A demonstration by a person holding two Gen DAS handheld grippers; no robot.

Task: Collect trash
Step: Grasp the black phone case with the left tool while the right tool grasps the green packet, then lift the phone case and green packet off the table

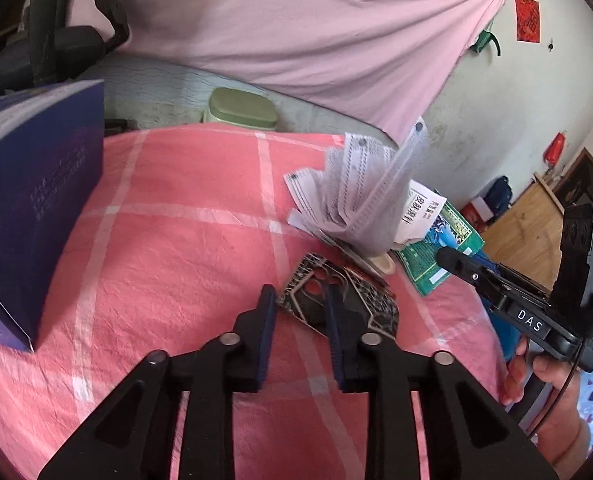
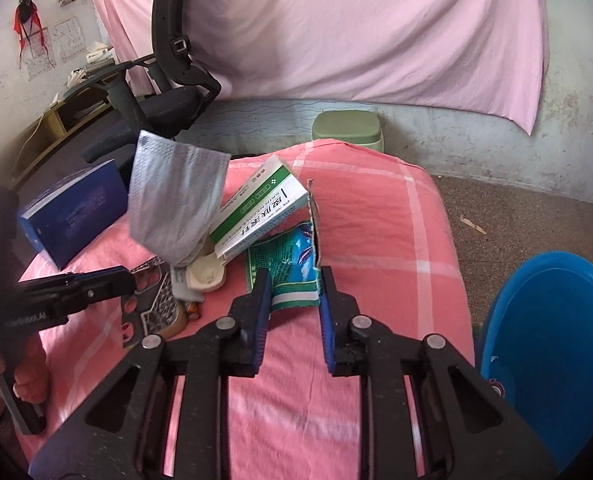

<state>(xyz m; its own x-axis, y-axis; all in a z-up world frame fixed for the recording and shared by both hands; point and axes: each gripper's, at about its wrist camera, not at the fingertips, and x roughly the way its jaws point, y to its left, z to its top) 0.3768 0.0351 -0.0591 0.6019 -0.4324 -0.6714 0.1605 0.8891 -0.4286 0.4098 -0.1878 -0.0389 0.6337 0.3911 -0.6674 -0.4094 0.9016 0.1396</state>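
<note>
A heap of trash lies on the pink checked cloth (image 1: 168, 240). It holds a black-and-silver patterned wrapper (image 1: 360, 304), crumpled grey-white paper (image 1: 356, 196), a white-and-green medicine box (image 2: 256, 212), a green-and-blue packet (image 2: 292, 272) and a small cream lid (image 2: 206, 274). My left gripper (image 1: 300, 300) is open, its tips at the near edge of the patterned wrapper. My right gripper (image 2: 294, 284) is open, with the near edge of the green packet between its fingers. The right gripper also shows at the right of the left wrist view (image 1: 448, 258).
A dark blue box (image 1: 36, 200) stands on the cloth at the left. A blue bucket (image 2: 548, 344) sits on the floor to the right of the table. A green stool (image 2: 346, 130) and a black office chair (image 2: 168, 64) stand behind, under a pink sheet.
</note>
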